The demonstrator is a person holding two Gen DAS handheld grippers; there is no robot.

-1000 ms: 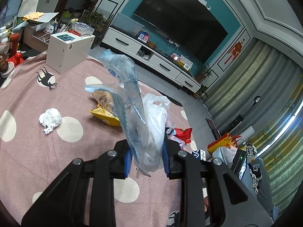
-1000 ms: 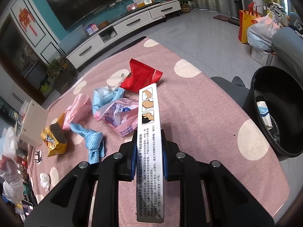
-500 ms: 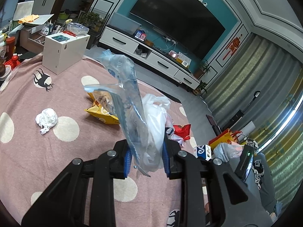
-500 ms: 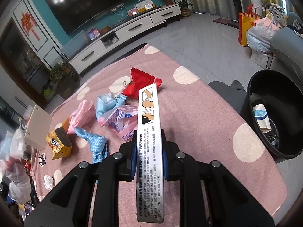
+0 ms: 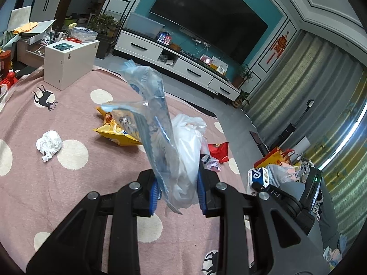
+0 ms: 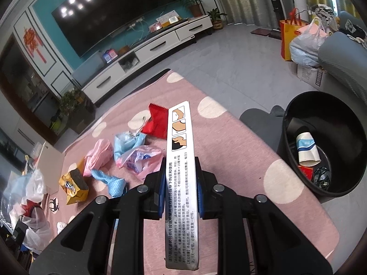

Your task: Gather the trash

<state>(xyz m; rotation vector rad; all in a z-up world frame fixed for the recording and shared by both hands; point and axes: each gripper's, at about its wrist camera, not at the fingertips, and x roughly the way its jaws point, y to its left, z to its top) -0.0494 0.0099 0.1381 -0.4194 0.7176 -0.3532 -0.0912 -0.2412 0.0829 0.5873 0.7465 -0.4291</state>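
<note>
In the left wrist view my left gripper (image 5: 176, 188) is shut on a clear blue-printed wrapper (image 5: 151, 105) and a white plastic bag (image 5: 188, 142), both held up above the pink dotted rug (image 5: 68, 183). In the right wrist view my right gripper (image 6: 181, 183) is shut on a long white printed box (image 6: 181, 160), which sticks out forward and back. A black bin (image 6: 298, 105) stands to its right at the rug's edge, with a paper cup (image 6: 307, 147) and other scraps inside.
On the rug lie a yellow snack bag (image 6: 73, 185), a blue cloth (image 6: 110, 181), pink bags (image 6: 137, 158), a light blue mask (image 6: 126, 141), a red wrapper (image 6: 156, 121) and a crumpled tissue (image 5: 49, 143). A white cabinet (image 5: 68, 61) stands at the far left edge.
The right gripper has lifted a little with the box, and the bin shows fuller at the right. The left gripper has stayed about where it was, its grip on the bags unchanged.
</note>
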